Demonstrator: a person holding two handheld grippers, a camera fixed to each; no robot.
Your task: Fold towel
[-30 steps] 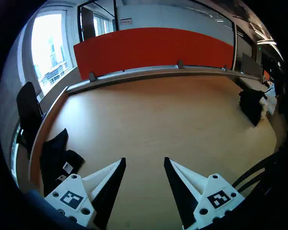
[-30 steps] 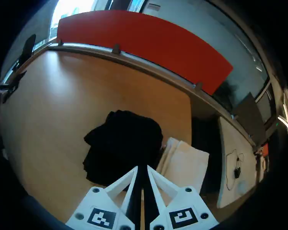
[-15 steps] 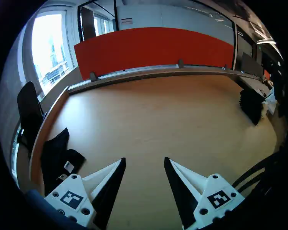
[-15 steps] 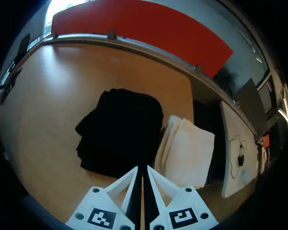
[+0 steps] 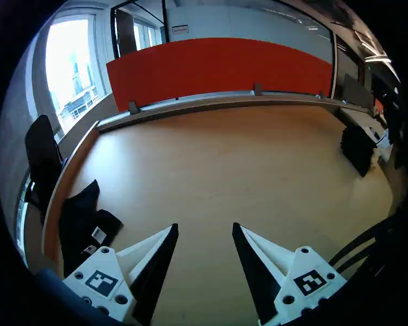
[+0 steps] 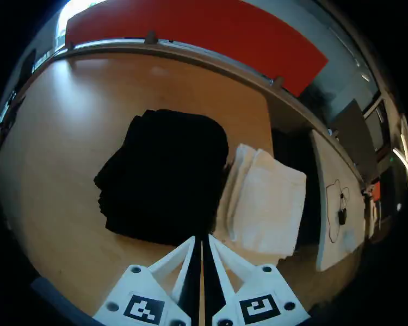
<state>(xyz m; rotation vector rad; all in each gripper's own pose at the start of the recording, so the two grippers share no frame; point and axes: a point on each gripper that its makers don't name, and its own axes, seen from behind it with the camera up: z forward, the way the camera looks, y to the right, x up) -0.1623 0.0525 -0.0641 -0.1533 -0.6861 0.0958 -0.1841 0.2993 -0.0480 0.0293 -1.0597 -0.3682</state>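
Left gripper (image 5: 204,225): it hangs over a bare part of the table (image 5: 220,157); its 2 fingers stand wide apart and hold nothing.
Right gripper (image 6: 202,237): its 2 fingers are drawn together with only a thin slit between them, and nothing is in the slit.
Black towels (image 6: 166,174): a flat dark pile lying on the table, directly in front of the right gripper's fingertips. In the left gripper view it shows small at the far right edge (image 5: 359,149).
White towels (image 6: 266,204): folded and lying flat just beside the black towels, at the side edge of the table. I cannot tell if the 2 piles touch.
Dark cloth (image 5: 81,220): crumpled at the left edge of the table, near the left gripper, with small white tags on it.
Red panel (image 5: 220,68): it stands upright along the far edge of the table.
Chair (image 5: 41,152): dark, outside the left edge, below a bright window (image 5: 68,70).
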